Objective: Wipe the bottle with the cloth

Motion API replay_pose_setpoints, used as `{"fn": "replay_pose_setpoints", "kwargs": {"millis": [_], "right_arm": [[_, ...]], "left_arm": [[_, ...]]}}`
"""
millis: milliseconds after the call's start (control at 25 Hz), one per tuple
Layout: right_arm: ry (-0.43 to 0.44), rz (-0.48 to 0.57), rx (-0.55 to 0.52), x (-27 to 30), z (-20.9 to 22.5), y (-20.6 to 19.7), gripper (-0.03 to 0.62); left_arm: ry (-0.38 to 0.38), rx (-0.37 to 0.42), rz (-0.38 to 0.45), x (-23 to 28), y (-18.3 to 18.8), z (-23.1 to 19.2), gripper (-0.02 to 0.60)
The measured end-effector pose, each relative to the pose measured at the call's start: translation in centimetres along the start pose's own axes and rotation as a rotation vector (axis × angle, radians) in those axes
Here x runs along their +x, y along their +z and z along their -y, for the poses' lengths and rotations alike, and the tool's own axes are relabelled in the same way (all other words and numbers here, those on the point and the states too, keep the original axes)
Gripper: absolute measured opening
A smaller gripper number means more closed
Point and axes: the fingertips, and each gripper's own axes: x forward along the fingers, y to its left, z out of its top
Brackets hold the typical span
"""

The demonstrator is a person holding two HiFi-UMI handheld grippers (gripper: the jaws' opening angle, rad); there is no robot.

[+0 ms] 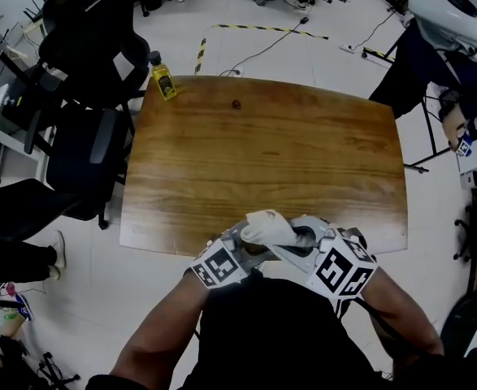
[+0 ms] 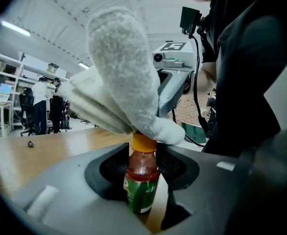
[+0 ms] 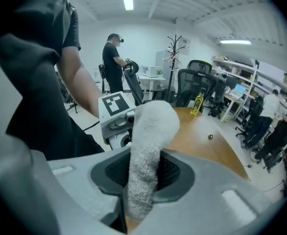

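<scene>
A small bottle (image 2: pixel 142 187) with an orange cap, red drink and green label stands upright between the jaws of my left gripper (image 2: pixel 142 173), which is shut on it. A white terry cloth (image 2: pixel 118 77) drapes over the bottle's cap. My right gripper (image 3: pixel 144 180) is shut on the lower end of that cloth (image 3: pixel 150 136). In the head view both grippers, left (image 1: pixel 240 249) and right (image 1: pixel 307 240), meet at the table's near edge with the cloth (image 1: pixel 268 227) bunched between them. The bottle is hidden under it there.
The wooden table (image 1: pixel 271 161) carries a yellow bottle (image 1: pixel 162 79) at its far left corner and a small dark object (image 1: pixel 236 103) near the far edge. Office chairs (image 1: pixel 84 88) crowd the left side. A person (image 1: pixel 445 51) stands at the far right.
</scene>
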Motion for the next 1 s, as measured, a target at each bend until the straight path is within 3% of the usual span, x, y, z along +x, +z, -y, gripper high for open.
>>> {"fn": "replay_pose_setpoints", "kwargs": {"millis": [80, 400, 640, 800, 1000], "right_arm": [[-0.018, -0.013, -0.024, 0.6, -0.2, -0.5, 0.092], [-0.036, 0.047, 0.060, 0.5, -0.3, -1.5, 0.110], [-0.072, -0.079, 0.088, -0.5, -0.3, -5.1, 0.081], [-0.143, -0.134, 0.223, -3.1, -0.5, -8.6, 0.080], [-0.275, 0.005, 0.520, -8.1, -2.4, -10.5, 0.080]], "left_arm": [[-0.001, -0.001, 0.000, -0.3, -0.1, -0.1, 0.183], [0.002, 0.004, -0.004, -0.6, -0.1, 0.0, 0.183], [0.015, 0.004, -0.019, -0.7, -0.4, -0.1, 0.183], [0.039, -0.003, -0.024, -0.9, -0.6, -0.4, 0.183], [0.051, -0.033, -0.048, -1.0, -0.8, -0.9, 0.194]]}}
